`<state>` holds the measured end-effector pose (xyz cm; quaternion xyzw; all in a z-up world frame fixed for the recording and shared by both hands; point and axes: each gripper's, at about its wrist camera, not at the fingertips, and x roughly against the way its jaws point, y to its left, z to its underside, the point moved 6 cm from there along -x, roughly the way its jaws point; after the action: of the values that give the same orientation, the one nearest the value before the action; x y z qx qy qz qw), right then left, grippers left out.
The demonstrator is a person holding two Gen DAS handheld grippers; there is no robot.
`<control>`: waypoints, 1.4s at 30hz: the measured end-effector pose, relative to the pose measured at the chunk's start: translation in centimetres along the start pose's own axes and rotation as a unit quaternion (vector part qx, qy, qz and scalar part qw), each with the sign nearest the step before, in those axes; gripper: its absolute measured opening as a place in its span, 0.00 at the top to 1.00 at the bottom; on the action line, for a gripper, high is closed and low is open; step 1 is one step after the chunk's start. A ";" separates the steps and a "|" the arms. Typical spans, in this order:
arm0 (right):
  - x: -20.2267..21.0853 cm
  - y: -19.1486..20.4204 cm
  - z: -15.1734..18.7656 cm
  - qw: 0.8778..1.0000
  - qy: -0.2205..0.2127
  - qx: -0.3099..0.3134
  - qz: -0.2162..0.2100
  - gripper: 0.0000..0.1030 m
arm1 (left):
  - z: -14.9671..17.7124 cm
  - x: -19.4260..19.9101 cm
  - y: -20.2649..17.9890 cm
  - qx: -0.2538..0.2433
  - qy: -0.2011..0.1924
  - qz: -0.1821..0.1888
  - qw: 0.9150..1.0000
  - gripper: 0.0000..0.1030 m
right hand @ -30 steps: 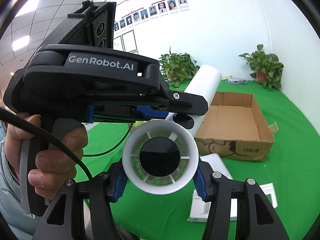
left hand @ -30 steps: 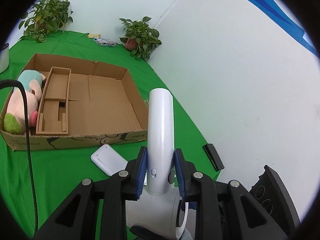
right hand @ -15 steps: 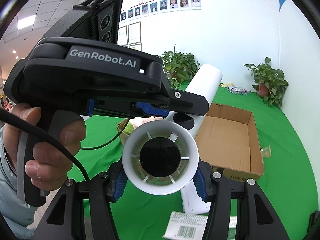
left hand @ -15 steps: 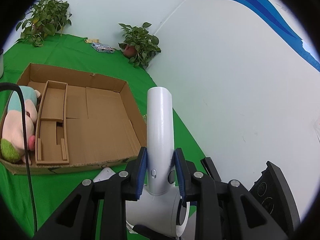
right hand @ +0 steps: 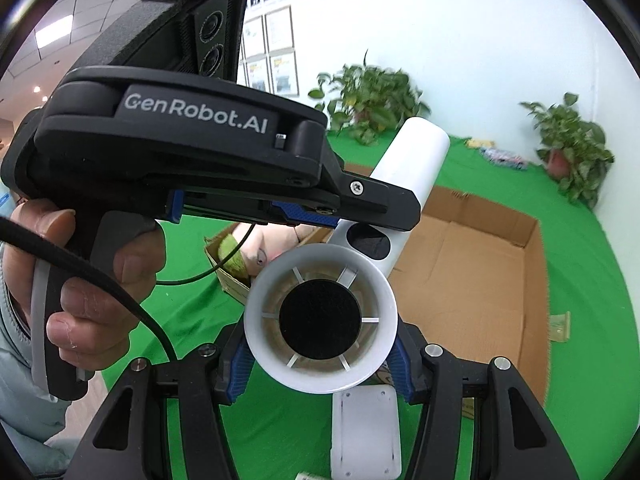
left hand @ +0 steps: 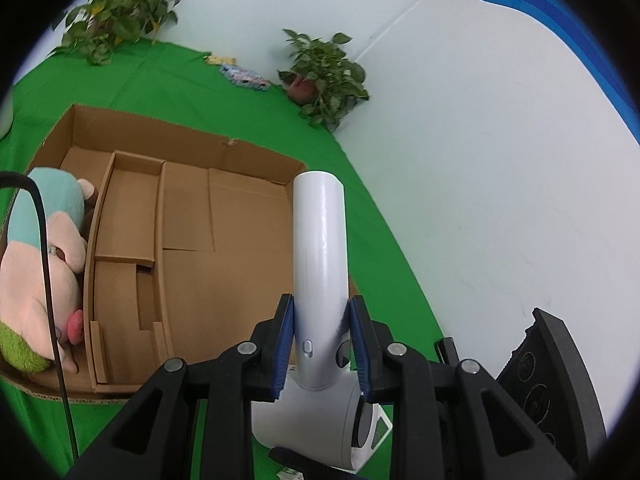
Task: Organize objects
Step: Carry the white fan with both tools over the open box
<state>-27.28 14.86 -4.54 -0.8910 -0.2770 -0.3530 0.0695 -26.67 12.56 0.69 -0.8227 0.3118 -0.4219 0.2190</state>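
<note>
Dryer [left hand: 319, 264] now over open side of cardboard box [left hand: 188, 216], box nearer than a second ago. Left gripper [left hand: 320, 344] clamping handle, right gripper [right hand: 320, 360] clamping barrel. Plush toy [left hand: 44, 264] at 9 o'clock. Drop-in likely next.

A white plastic hair dryer [left hand: 319, 248] is held over the green-covered bench [left hand: 168, 76], with the open brown cardboard box [left hand: 224, 248] beyond it. A pink and blue plush toy [left hand: 44, 256] lies in the box's left compartment, left of a cardboard divider insert [left hand: 124, 256]. Two leafy potted plants [left hand: 326, 76] stand behind the box by the wall.
</note>
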 end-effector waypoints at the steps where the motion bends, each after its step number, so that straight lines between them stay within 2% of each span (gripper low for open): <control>1: -1.1 -0.2 -0.2 1.000 0.008 0.000 -0.005 0.48 | -0.2 -0.5 0.8 0.006 0.003 -0.003 1.000 0.75; 10: -8.3 -1.4 0.6 0.997 0.055 -0.034 -0.043 0.48 | -1.0 -4.5 6.6 0.046 0.037 -0.029 0.998 0.75; 16: -11.6 -3.6 0.5 0.992 0.077 -0.077 -0.067 0.48 | -1.0 -6.4 7.3 0.039 0.045 -0.047 0.997 0.75; 23: -13.5 -5.4 1.1 0.988 0.101 -0.094 -0.073 0.48 | -0.4 -8.1 7.3 0.023 0.061 -0.075 0.995 0.74; 29: -15.6 -6.6 2.0 0.985 0.133 -0.092 -0.066 0.48 | 0.5 -9.9 8.3 0.024 0.091 -0.134 0.987 0.71; 32: -16.5 -6.8 2.0 0.984 0.140 -0.094 -0.060 0.48 | 0.4 -9.6 8.6 0.020 0.091 -0.156 0.983 0.72; 36: -17.5 -7.9 1.9 0.980 0.152 -0.112 -0.057 0.48 | 0.0 -8.2 8.0 0.020 0.087 -0.150 0.985 0.72; 42: -18.5 -7.7 1.6 0.979 0.157 -0.112 -0.062 0.48 | 0.3 -4.9 7.2 0.009 0.065 -0.164 0.984 0.71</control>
<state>-41.56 13.60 -18.65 -0.8080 -0.2758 -0.5205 -0.0101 -30.98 10.94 -6.70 -0.8315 0.1820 -0.5076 0.1333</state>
